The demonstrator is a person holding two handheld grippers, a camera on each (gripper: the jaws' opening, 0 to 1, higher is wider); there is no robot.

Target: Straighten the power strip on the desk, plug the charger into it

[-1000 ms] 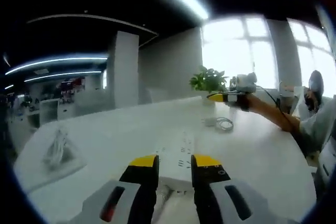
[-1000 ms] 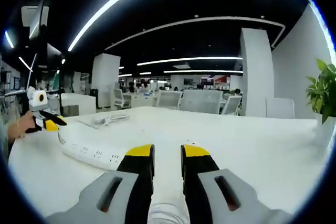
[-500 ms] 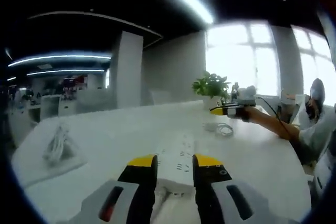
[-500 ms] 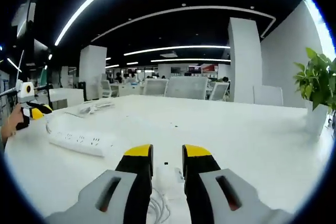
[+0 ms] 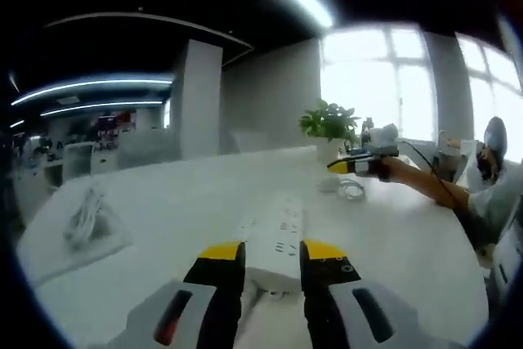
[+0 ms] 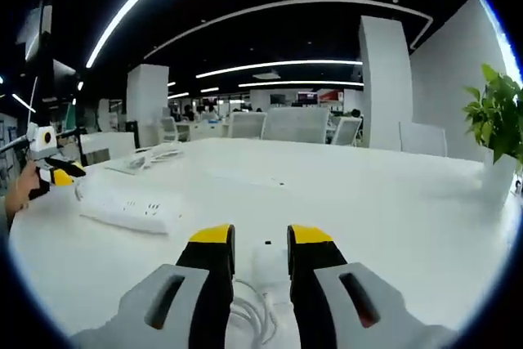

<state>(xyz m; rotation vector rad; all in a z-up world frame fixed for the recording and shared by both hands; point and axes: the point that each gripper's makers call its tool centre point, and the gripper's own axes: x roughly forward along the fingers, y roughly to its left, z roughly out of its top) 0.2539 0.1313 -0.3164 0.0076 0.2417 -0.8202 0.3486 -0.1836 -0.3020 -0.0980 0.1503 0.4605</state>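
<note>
The white power strip (image 5: pixel 274 239) runs away from my left gripper (image 5: pixel 272 252), whose yellow-tipped jaws are shut on its near end. In the right gripper view the power strip (image 6: pixel 131 206) lies at the left, with the left gripper (image 6: pixel 59 174) at its far end. My right gripper (image 6: pixel 261 239) is open and low over the table. The white charger (image 6: pixel 268 263) sits between its jaws, the coiled cable (image 6: pixel 249 312) just below. In the left gripper view the right gripper (image 5: pixel 343 166) hovers over the charger and cable (image 5: pixel 350 190).
A potted plant (image 5: pixel 331 124) stands at the table's far side, also at the right edge (image 6: pixel 497 132). A clear bag of cables (image 5: pixel 86 226) lies at the left, seen far off (image 6: pixel 159 157). A person's arm (image 5: pixel 425 181) reaches in from the right.
The power strip has swung and now points more straight away from the left gripper. The right gripper has moved closer to the charger, which now sits between its jaws.
</note>
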